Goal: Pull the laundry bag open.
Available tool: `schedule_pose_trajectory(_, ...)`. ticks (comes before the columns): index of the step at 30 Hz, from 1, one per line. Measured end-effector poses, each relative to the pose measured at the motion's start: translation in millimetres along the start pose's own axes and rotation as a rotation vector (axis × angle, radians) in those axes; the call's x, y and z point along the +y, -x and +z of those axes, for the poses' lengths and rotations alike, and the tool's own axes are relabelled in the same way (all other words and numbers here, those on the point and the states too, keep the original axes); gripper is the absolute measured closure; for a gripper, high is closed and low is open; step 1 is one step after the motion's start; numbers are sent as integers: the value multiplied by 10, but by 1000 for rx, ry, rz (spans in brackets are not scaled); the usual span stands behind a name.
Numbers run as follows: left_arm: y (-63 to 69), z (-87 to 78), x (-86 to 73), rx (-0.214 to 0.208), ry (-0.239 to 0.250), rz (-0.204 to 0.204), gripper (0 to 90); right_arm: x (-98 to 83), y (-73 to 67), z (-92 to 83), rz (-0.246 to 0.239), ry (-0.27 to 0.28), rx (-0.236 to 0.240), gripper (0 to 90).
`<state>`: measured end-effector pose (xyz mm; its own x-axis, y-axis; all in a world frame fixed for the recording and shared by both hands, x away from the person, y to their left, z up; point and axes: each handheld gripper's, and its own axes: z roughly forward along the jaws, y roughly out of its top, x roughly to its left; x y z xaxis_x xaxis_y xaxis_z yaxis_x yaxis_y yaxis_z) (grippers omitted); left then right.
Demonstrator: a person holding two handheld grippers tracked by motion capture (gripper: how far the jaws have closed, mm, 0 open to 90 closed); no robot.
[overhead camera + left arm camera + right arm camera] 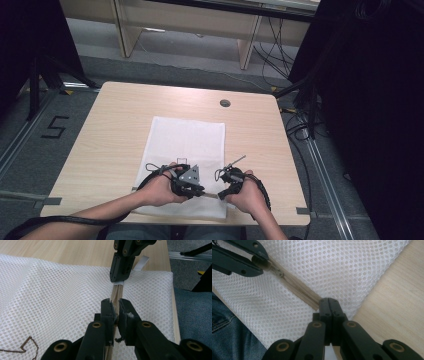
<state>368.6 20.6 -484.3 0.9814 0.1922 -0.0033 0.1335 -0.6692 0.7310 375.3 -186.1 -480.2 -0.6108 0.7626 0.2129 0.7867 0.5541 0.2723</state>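
Observation:
A white mesh bag (187, 140) lies flat on the wooden table (115, 125), its beige zipper (297, 288) running along the near edge. My left gripper (114, 306) is shut on the zipper slider, with the zipper tape (117, 292) stretched ahead of it. My right gripper (329, 301) is shut on the end of the zipper at the bag's corner. In the high view the left gripper (202, 192) and right gripper (220, 194) face each other a short way apart at the front edge. The right gripper (117, 280) also appears ahead in the left gripper view.
A round cable hole (225, 103) sits near the table's far edge. Bare wood surrounds the bag on the left, right and far sides. The person's blue trousers (192, 315) lie just past the near edge. Dark stands and cables flank the table.

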Motion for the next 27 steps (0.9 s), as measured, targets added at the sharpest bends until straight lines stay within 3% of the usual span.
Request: schedule_pose_trajectory(27, -26, -50, -67, -2, 4, -18, 821, -4, 10, -1, -8, 9, 0, 900)
